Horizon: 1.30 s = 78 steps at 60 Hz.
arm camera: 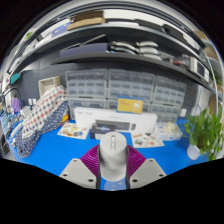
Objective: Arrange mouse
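A white computer mouse [113,152] stands upright between my two fingers, its scroll wheel facing the camera. The purple pads [93,160] press against both of its sides. My gripper [113,165] is shut on the mouse and holds it above a blue table surface [55,155]. The lower end of the mouse is hidden between the fingers.
A white box-like device [112,122] stands just beyond the mouse. A potted green plant [204,132] stands to the right. Small objects [72,130] lie on the table to the left. Shelves [120,50] and drawer cabinets [130,92] fill the back wall.
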Available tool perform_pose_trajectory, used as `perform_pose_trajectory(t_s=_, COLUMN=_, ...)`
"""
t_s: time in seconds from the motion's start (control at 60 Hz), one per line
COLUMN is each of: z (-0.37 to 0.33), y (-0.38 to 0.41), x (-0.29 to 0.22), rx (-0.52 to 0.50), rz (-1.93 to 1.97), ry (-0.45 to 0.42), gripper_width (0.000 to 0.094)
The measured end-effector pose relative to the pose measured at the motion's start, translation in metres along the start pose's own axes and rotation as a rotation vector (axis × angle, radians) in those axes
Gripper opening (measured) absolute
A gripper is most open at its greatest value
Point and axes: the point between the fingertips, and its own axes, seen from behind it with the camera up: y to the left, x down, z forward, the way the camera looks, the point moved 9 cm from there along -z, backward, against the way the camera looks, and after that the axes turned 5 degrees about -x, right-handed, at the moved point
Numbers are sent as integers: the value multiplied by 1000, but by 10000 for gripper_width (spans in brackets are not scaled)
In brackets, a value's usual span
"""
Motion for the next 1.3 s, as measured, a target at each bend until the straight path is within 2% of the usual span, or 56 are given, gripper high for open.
perform_pose_trajectory(t_s=0.133, z=8, y=-55, x=60, rx=41, rz=54, ry=109, gripper_width=345)
perform_pose_trajectory(t_s=0.317, z=29, y=-78, x=145, rx=25, rz=101, ry=285, gripper_width=342)
perform_pose_trajectory(t_s=0.5, z=43, y=-85, x=188, rx=13, rz=127, ry=348, gripper_width=358)
perform_pose_trajectory(t_s=0.583, z=44, y=-86, x=189, rx=7, rz=154, ry=314, gripper_width=374)
perform_pose_trajectory(t_s=0.783, z=46, y=-85, x=190, rx=17, rz=125, ry=336, gripper_width=497)
perform_pose_trajectory(t_s=0.85, z=44, y=-82, x=189, rx=-2, rz=127, ry=364, gripper_width=651)
perform_pose_trajectory(t_s=0.867, z=44, y=-81, x=189, rx=-10, rz=126, ry=375, gripper_width=776)
perform_pose_trajectory(t_s=0.95, z=37, y=-78, x=182, rx=-43, rz=90, ry=399, gripper_width=785)
perform_pose_trajectory(t_s=1.067, z=21, y=-79, x=161, rx=-32, rz=57, ry=397, gripper_width=792)
perform_pose_trajectory(t_s=1.3, z=-33, y=-92, x=85, rx=7, rz=70, ry=267, gripper_width=791)
